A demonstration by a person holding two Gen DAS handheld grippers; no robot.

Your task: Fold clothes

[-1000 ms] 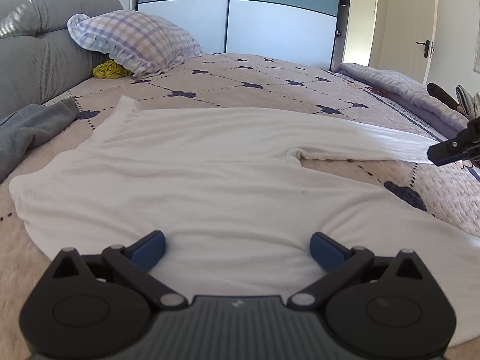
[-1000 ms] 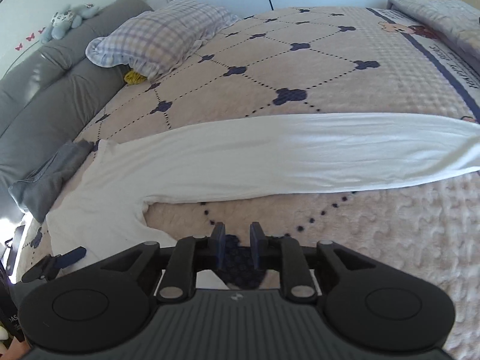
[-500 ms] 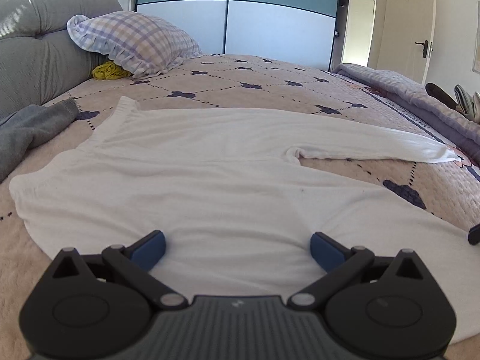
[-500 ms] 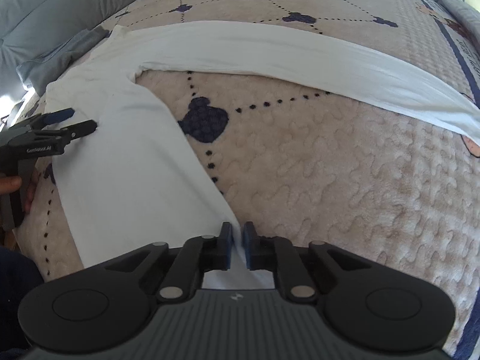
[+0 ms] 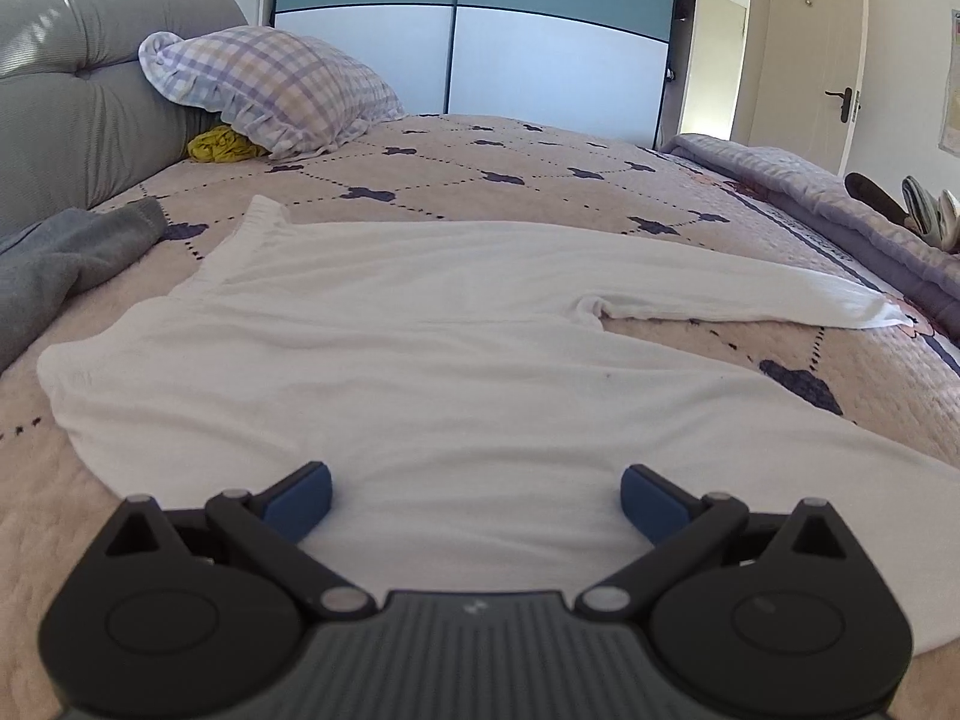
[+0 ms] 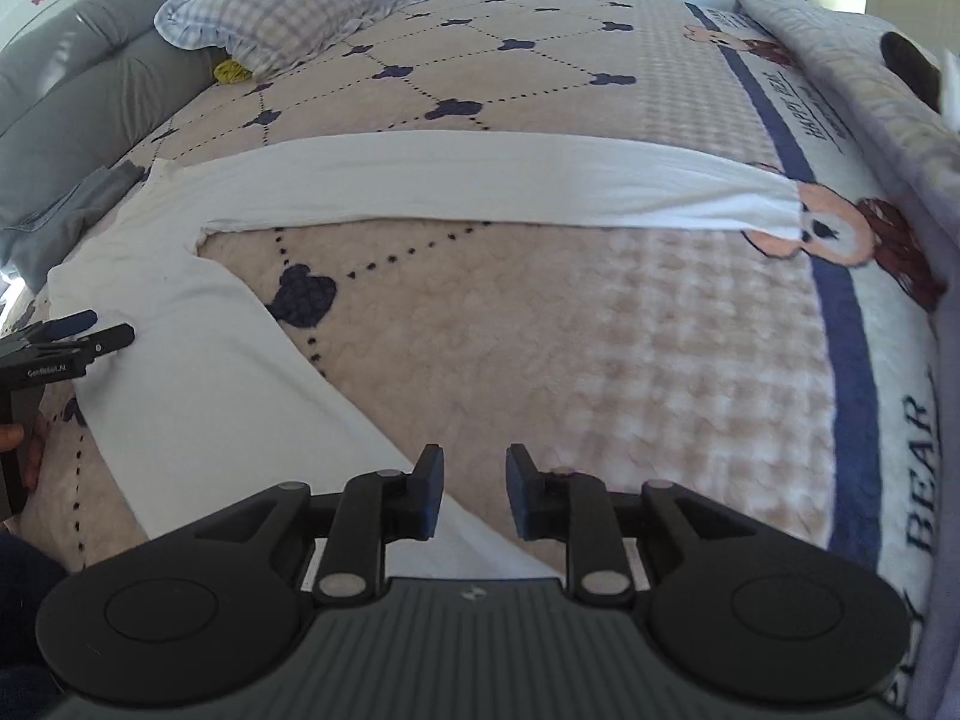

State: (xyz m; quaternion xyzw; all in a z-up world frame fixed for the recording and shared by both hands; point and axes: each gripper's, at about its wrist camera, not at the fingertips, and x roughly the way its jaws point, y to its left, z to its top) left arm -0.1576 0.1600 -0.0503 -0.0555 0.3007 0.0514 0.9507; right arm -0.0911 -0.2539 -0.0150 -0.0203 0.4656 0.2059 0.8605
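Shirt: a white long-sleeved shirt (image 5: 456,372) is lying flat on the bed (image 6: 600,372), its body running toward the near edge and one sleeve (image 6: 480,180) stretching straight across the quilt to the bear print.

Left gripper: the left gripper (image 5: 476,495) is hovering low over the shirt's body with its jaws spread wide, gripping nothing; in the right wrist view it (image 6: 90,330) is showing at the shirt's left edge, a hand (image 6: 24,450) behind it.

Right gripper: the right gripper (image 6: 475,495) is sitting at the near edge of the bed with its jaws partly apart and nothing between them; the shirt's hem is passing under its left finger (image 6: 429,492), the right finger over bare quilt.

Bed: a beige quilt with dark clover shapes is covering it; a checked pillow (image 5: 270,90) is leaning on the grey headboard (image 5: 72,96), with a yellow cloth (image 5: 222,145) tucked just beneath.

Surroundings: a grey garment (image 5: 66,258) is lying just beside the shirt's collar end; a wardrobe (image 5: 480,30) is standing past the bed.
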